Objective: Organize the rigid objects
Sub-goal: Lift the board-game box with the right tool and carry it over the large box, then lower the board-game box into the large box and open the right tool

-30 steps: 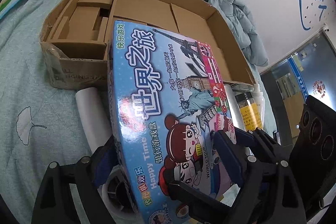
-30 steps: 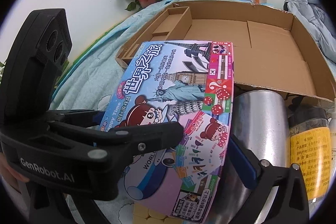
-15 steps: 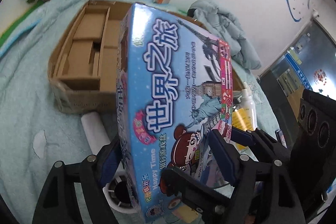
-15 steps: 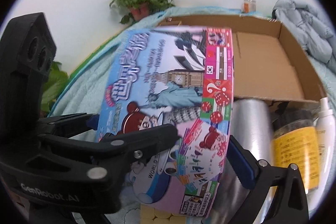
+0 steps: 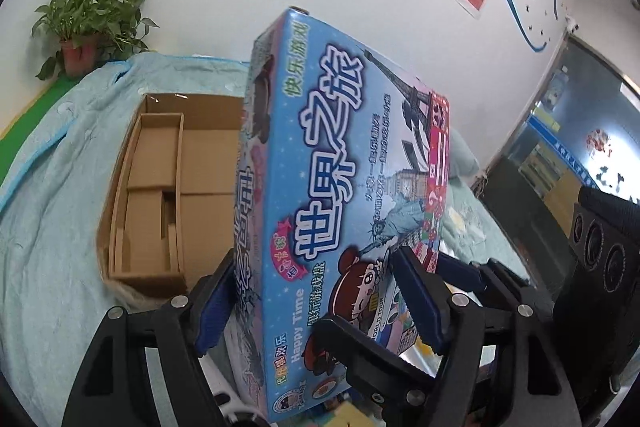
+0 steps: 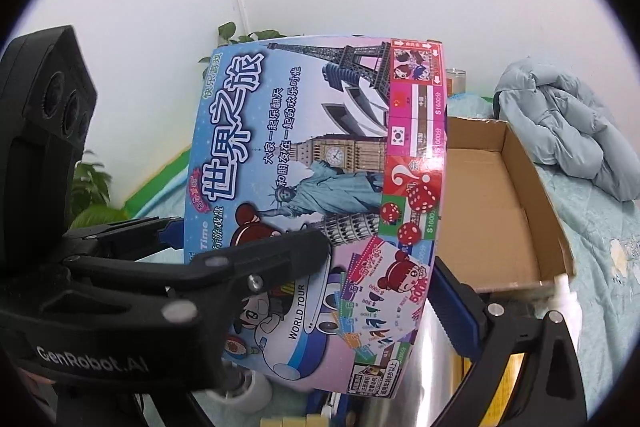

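Both tools, left tool (image 5: 316,303) and right tool (image 6: 380,279), are clamping the stiff, light, glossy blue cardboard game box (image 5: 352,187) across its near end, the left closing further.

You've got a blue game box (image 5: 344,211) with white lettering and a pink strip, a plain brown cardboard box (image 5: 176,187), and pale teal bedding (image 5: 52,211) underneath.

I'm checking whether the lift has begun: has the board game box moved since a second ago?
Yes. The board game box has risen and tipped up: its far end, earlier level with the cardboard box, now stands above it against the wall.
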A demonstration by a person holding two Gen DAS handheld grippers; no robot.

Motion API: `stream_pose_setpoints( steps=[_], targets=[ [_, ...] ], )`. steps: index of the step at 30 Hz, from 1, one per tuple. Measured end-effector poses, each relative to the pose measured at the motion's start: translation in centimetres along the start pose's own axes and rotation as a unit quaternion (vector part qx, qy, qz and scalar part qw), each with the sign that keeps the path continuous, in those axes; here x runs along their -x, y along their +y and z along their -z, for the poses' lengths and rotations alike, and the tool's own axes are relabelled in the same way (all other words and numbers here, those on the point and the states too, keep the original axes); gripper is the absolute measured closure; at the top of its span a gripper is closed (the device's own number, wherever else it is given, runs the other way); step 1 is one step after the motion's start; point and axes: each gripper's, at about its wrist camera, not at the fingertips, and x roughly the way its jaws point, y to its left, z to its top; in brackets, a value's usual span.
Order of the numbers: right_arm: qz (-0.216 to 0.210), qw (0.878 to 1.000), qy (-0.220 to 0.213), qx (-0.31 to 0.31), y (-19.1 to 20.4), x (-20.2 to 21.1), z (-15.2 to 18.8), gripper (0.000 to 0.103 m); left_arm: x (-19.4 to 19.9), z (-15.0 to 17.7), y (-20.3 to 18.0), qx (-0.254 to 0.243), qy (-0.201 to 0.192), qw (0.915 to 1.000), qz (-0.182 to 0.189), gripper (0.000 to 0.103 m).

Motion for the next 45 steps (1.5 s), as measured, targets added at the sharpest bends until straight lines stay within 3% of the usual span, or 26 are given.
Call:
stream_pose_setpoints(
  steps=[6, 11, 16, 27, 31, 34, 35, 37, 41, 45],
  targets=[
    [-0.004, 1.000, 0.002, -0.002, 0.4, -0.3, -1.1, 0.006, -1.3, -4.4, 0.1, -0.016, -0.003, 0.9998, -0.014, 0.030],
    [-0.009, 1.000, 0.020, -0.010, 0.0, -0.9, -1.0, 0.006, -3.8, -6.5, 1.0, -0.007, 0.023, 0.9994, -0.025, 0.031],
    [-0.010, 0.998, 0.057, -0.014, -0.1, -2.5, -0.7, 0.007, -5.9, -6.7, 2.1, 0.018, 0.049, 0.9983, -0.026, 0.031],
    [-0.039, 0.986, 0.158, -0.035, -1.6, -7.6, 0.1, 0.013, -10.5, -5.6, 3.7, 0.044, 0.112, 0.9906, -0.065, 0.031],
    [-0.046, 0.977, 0.205, -0.047, -2.1, -8.9, 1.4, 0.016, -11.5, -4.6, 4.2, 0.036, 0.126, 0.9880, -0.083, 0.040],
    [-0.052, 0.972, 0.219, -0.066, -2.7, -9.2, 2.1, 0.028, -11.7, -4.1, 5.5, 0.044, 0.127, 0.9852, -0.106, 0.056],
    [-0.052, 0.973, 0.216, -0.065, -2.7, -9.0, 2.1, 0.039, -11.6, -4.0, 6.0, 0.054, 0.129, 0.9843, -0.108, 0.057],
    [-0.033, 0.974, 0.217, -0.057, -2.4, -8.8, 2.1, 0.049, -12.1, -3.6, 7.6, 0.066, 0.130, 0.9841, -0.101, 0.058],
    [-0.037, 0.971, 0.231, -0.058, -2.1, -8.8, 2.5, 0.049, -11.8, -3.2, 8.9, 0.086, 0.127, 0.9844, -0.086, 0.061],
    [-0.031, 0.970, 0.231, -0.061, -2.4, -8.0, 2.7, 0.049, -11.2, -3.4, 9.0, 0.068, 0.119, 0.9845, -0.110, 0.063]
  ],
)
